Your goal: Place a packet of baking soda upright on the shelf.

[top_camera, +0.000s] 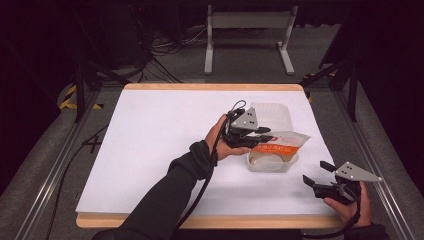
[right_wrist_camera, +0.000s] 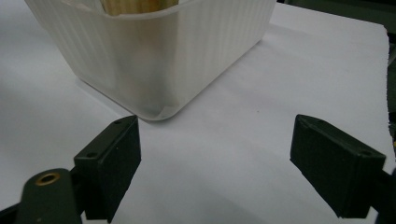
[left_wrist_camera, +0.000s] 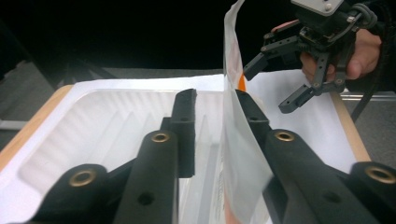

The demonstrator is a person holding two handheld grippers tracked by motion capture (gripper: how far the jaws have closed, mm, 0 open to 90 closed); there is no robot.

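On the white table [top_camera: 150, 150], the high view showed the left gripper [top_camera: 252, 131] at a food bag [top_camera: 280, 142] above a translucent container [top_camera: 272, 162]. Its own view showed the jaws loosened, the bag [left_wrist_camera: 236, 154] lying against one jaw. The right gripper [right_wrist_camera: 217, 163] stood wide open, holding nothing, near the container [right_wrist_camera: 154, 51]. The bag's print was unreadable.
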